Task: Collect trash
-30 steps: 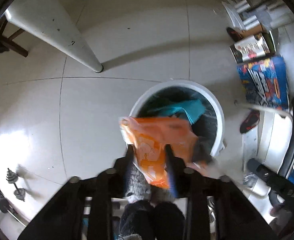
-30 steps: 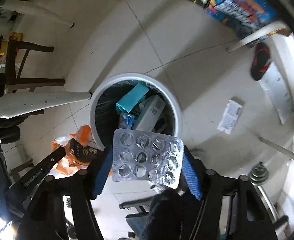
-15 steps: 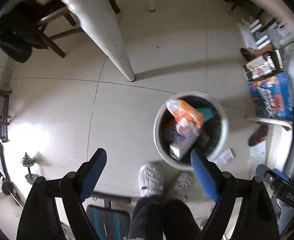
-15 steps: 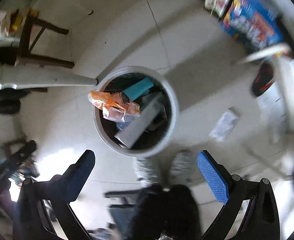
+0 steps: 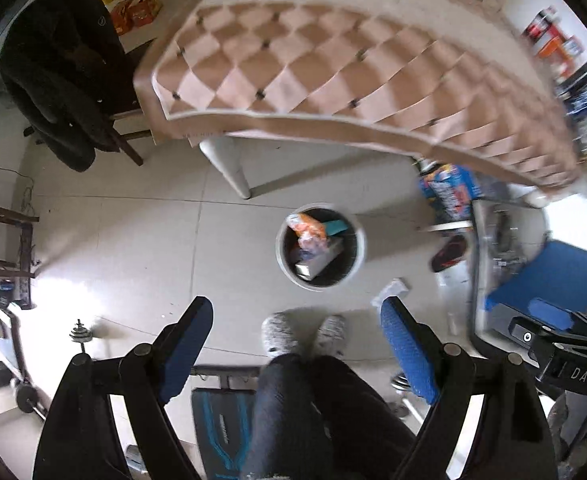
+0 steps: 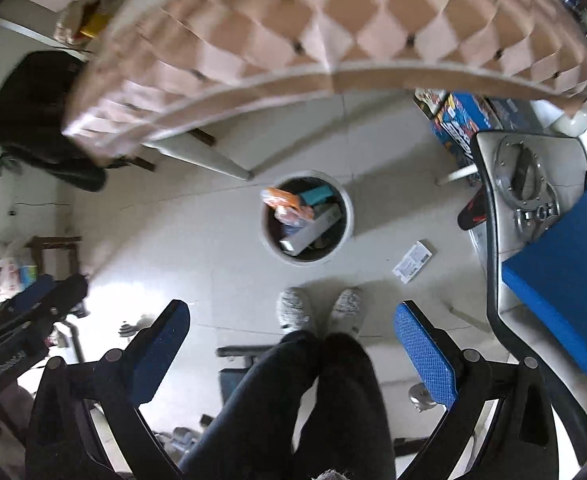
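Both grippers hang high over the floor with their blue-padded fingers spread wide and nothing between them: the left gripper (image 5: pixel 297 344) and the right gripper (image 6: pixel 293 344) each frame the person's grey slippers (image 6: pixel 319 310) and dark trouser legs below. Just beyond the slippers stands the round white bin (image 5: pixel 281 254), and the trash sits inside it: an orange wrapper (image 5: pixel 307 226) at the far-left side, a teal box (image 6: pixel 317 195) beside it, and a long pale carton (image 6: pixel 311 230) leaning across the middle. One item is outside it: a small white leaflet (image 6: pixel 412 261) lies flat on the tiles to the right of the bin, near the base of a chair with a blue seat (image 6: pixel 561 276). Further out, a table under a checked brown cloth (image 5: pixel 333 64) arches over the top of both views, one white leg (image 5: pixel 229 168) standing close behind the bin; no trash shows on the cloth in these views. By my reading, a drop into the bin is finished and the hands are between items. The next move most likely calls for bringing one gripper low over the leaflet, which is thin and flat against the tile, so a finger would need to get under an edge before closing.
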Available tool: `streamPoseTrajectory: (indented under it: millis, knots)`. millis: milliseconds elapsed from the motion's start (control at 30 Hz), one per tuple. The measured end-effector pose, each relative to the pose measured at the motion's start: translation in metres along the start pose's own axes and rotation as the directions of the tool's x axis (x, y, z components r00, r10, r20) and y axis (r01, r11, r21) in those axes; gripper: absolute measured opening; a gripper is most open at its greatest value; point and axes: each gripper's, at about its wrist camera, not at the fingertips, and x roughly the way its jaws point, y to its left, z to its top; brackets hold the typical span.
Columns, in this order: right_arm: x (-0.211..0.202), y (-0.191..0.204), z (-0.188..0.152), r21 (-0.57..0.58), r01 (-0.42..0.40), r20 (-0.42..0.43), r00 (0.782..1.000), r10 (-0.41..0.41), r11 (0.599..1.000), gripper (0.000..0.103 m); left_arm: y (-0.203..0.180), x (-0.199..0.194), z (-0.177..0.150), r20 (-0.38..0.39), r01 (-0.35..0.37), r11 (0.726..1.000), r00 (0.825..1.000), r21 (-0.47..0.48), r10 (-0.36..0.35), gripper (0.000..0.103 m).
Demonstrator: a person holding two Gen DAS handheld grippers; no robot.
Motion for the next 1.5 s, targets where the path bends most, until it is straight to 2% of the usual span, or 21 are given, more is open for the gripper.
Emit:
streamPoseTrajectory:
  millis: [233,567,800,1067,1100,1133,1500]
  knots:
    - [-0.118,0.018,-0.030,-0.038,-0.048,0.073,0.996,0.051,0.998,0.103,-0.013,-0.081,-0.017,0.029,0.125,0.991,0.992,0.047,-0.127,0.086]
    - [-0.215,0.044,-0.070,-0.079,-0.130,0.132,0.981,0.139,0.988,0.103,-0.010,-0.161,-0.031,0.086,0.250,0.965,0.963,0.077,-0.256,0.086]
    - [-0.242,0.058,-0.082,-0.101,-0.153,0.142,0.976,0.167,0.983,0.103,-0.006,-0.195,-0.037,0.128,0.275,0.956,0.949,0.105,-0.287,0.086]
    - [-0.249,0.069,-0.082,-0.115,-0.156,0.135,0.976,0.171,0.981,0.103,0.001,-0.206,-0.036,0.148,0.277,0.954,0.945,0.111,-0.292,0.086]
    - [-0.250,0.070,-0.081,-0.117,-0.157,0.133,0.976,0.172,0.981,0.103,0.001,-0.206,-0.036,0.149,0.276,0.955,0.945,0.110,-0.290,0.091]
    - [-0.250,0.071,-0.080,-0.118,-0.160,0.131,0.976,0.175,0.980,0.103,0.002,-0.206,-0.036,0.150,0.276,0.955,0.945,0.111,-0.291,0.103]
    - [-0.253,0.080,-0.073,-0.149,-0.152,0.117,0.979,0.170,0.977,0.103,0.006,-0.207,-0.033,0.150,0.286,0.951,0.942,0.115,-0.301,0.103]
